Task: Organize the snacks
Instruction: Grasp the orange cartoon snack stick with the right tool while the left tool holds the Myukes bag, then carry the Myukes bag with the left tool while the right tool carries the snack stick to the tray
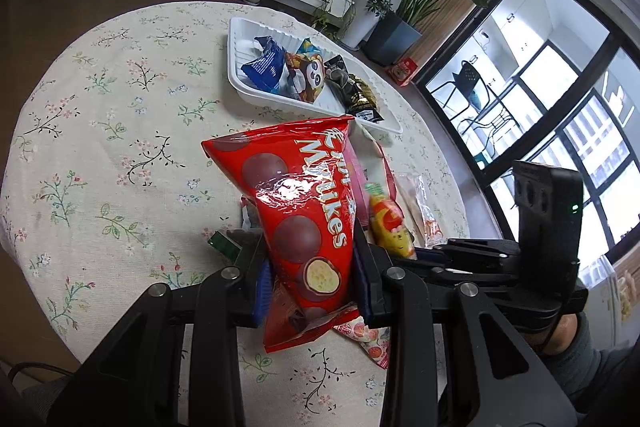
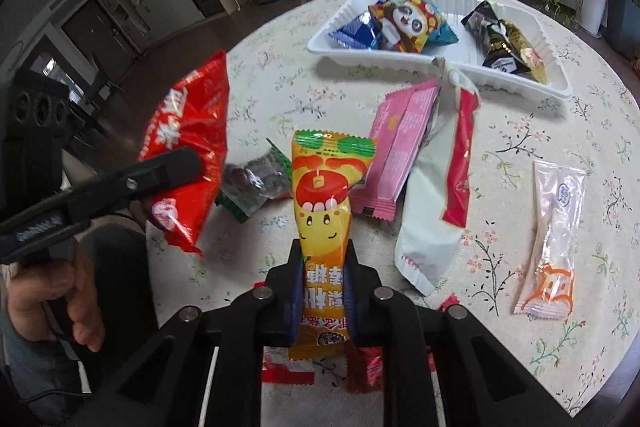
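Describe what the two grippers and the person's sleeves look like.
Both grippers, left and right, are black plastic linkages with silver pivot bolts and blue finger pads. A black camera block with a green light tops the right one. The sleeve is grey; a thin black cable runs by it.

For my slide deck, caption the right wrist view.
Right gripper shut on a yellow candy packet, white tray of sorted snacks beyond on the floral tablecloth.

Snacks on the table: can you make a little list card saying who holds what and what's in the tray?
left gripper: shut on red chocolate-ball bag
right gripper: shut on yellow candy packet
white tray: blue packet, panda packet, black-gold packet
loose on flowered tablecloth: pink packet, clear packet
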`<state>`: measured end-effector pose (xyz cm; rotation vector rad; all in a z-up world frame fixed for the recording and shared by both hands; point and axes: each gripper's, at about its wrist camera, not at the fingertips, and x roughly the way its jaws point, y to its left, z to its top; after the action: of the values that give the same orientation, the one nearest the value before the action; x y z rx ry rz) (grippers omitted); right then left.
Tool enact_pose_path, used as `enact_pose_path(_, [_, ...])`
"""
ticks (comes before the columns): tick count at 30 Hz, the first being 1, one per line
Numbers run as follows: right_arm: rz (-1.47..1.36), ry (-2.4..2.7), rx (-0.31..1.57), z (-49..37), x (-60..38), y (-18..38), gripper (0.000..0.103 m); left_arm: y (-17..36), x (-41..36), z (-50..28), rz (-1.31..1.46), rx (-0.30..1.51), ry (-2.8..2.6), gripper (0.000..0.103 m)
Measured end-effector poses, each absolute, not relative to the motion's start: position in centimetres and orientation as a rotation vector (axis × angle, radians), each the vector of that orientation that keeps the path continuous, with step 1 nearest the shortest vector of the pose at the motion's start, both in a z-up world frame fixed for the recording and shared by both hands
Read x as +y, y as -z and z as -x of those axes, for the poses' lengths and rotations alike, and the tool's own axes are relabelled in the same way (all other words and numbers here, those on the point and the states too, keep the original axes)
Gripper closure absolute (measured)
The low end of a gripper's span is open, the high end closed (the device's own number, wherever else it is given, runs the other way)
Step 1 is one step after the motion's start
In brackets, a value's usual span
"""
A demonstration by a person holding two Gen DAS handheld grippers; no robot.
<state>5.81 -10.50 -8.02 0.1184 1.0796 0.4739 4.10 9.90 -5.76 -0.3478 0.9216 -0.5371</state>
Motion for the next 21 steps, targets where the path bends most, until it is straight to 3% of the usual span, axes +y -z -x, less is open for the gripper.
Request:
enact_pose_path(9, [-0.351,-0.539,1.000,-5.2,-14.6,4.5,0.085,4.4,9.5,-5.1,0.354,0.911,0.574,0.073])
enact_pose_path(21, [-0.451,-0.364,0.875,-8.6,-23.3,0.4,0.085,0.1,10.1,-11.2,0.301,0.880,0.587,0.073])
